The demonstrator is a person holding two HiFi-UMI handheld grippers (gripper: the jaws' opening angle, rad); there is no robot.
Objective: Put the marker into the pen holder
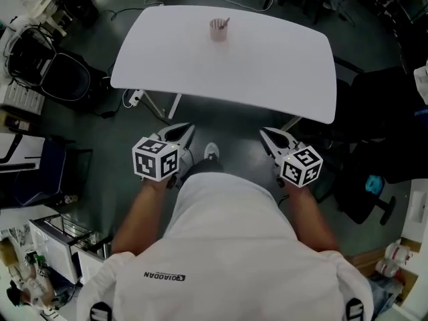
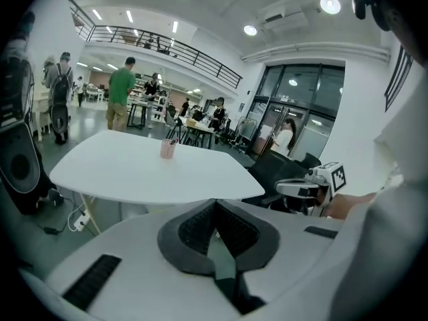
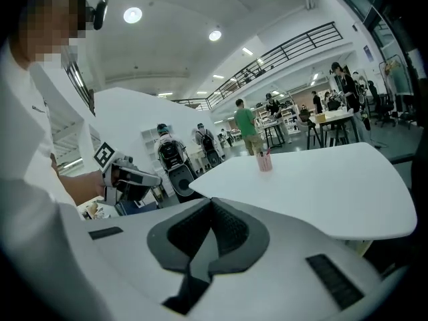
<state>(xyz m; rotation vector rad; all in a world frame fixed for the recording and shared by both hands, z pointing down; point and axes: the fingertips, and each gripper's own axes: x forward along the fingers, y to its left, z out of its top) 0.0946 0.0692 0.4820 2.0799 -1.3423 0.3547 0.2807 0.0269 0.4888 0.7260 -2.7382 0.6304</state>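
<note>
**Standing back w/ both grippers empty, marker looks to be in the holder**

Head view: The white table (image 1: 254, 65) has just one thing on it, a small pink pen holder (image 1: 219, 31). It sits near the far edge, about mid-way along. A thin dark stick pokes out of its top. I think that's the marker (image 1: 226, 23), but it's too small to be sure. The left gripper (image 1: 182, 134) and right gripper (image 1: 269, 138) are both low, close to the person, off the near edge of the table. They are well apart from the holder, prob. because there's nothing to carry.

Left gripper view: The jaws are pressed together at the tips w/ nothing btw them. The pen holder (image 2: 167, 149) sits far off on the table, by its far edge. The right gripper (image 2: 304, 189) shows at the side, also off the table.

Right gripper view: Same here: jaws closed tip to tip, no marker in them. The pen holder (image 3: 265, 162) stands upright far out on the table w/ sth thin sticking up from it.

My guess is the job is done or very nearly. No marker lies on the table and neither tool has one. Little can get knocked over w/ the grippers this far back.
</note>
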